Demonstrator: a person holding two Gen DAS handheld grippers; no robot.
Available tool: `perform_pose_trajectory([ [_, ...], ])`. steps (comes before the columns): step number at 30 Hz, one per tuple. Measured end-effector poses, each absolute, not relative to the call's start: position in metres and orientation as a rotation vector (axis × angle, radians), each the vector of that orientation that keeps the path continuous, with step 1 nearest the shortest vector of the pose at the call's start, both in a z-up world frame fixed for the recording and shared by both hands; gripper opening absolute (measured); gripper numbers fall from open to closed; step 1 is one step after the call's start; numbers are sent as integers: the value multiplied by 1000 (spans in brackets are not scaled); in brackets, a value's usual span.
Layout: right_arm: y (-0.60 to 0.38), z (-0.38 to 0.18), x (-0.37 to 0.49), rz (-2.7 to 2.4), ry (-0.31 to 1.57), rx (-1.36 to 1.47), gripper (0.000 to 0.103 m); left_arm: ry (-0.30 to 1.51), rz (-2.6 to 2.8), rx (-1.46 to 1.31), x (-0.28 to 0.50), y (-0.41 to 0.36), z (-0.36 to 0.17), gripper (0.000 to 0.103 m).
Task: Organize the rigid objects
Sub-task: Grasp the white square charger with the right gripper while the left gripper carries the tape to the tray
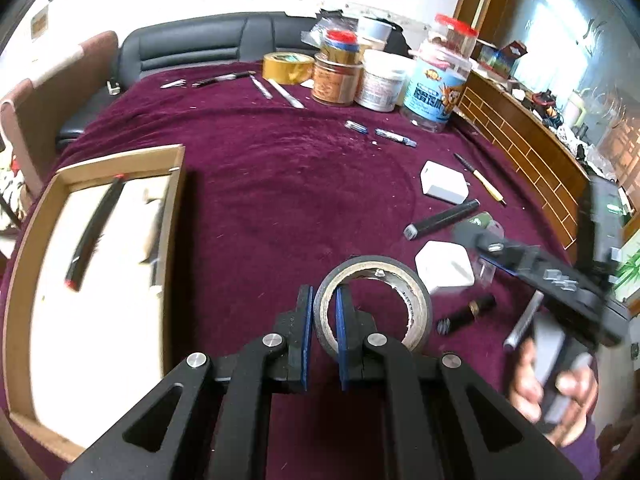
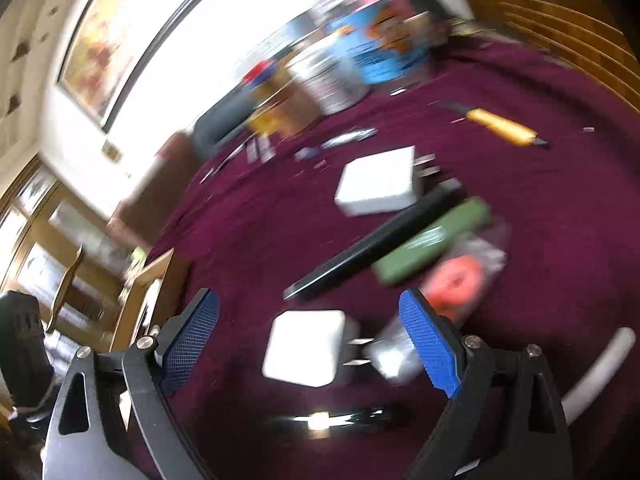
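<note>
My left gripper [image 1: 323, 334] pinches the tape roll [image 1: 373, 305] wall (near centre); I'd carry it level to the box [image 1: 100, 168] at left, while right gripper [image 2: 310, 342], spread, seemingly hovers above a charger [image 2: 306, 347].

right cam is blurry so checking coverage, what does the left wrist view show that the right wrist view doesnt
Only the left wrist view shows the left gripper shut on the black tape roll's wall, the black pen lying in the cardboard box, and the yellow tape roll.

Only the right wrist view shows the open right gripper, the orange ring and the wall painting.

Both show the cardboard box, two white chargers and the blue-labelled jar.
</note>
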State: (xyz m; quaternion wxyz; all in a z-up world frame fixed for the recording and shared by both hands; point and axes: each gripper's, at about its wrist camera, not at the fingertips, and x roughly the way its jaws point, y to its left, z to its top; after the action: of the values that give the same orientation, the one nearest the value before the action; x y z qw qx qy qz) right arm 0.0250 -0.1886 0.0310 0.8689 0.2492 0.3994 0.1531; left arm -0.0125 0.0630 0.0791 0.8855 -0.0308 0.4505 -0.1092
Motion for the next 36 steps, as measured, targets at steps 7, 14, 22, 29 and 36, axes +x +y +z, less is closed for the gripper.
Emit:
perform_pose_trajectory([
  [7,-139,20,27,703,950,489,94,913,-198,-108,-42,91,81,8],
  [14,-154,10,31,610,953,514,94,915,-199,-171,-60,117,79,8],
  [22,-59,37,11,467,934,-120,93,886,-189,-252,-71,160,83,8],
  [29,-32,20,13,408,947,-334,59,892,-96,-325,-80,217,76,8],
  [36,-30,29,15,369,969,-283,58,882,-1,-351,-72,272,78,8],
])
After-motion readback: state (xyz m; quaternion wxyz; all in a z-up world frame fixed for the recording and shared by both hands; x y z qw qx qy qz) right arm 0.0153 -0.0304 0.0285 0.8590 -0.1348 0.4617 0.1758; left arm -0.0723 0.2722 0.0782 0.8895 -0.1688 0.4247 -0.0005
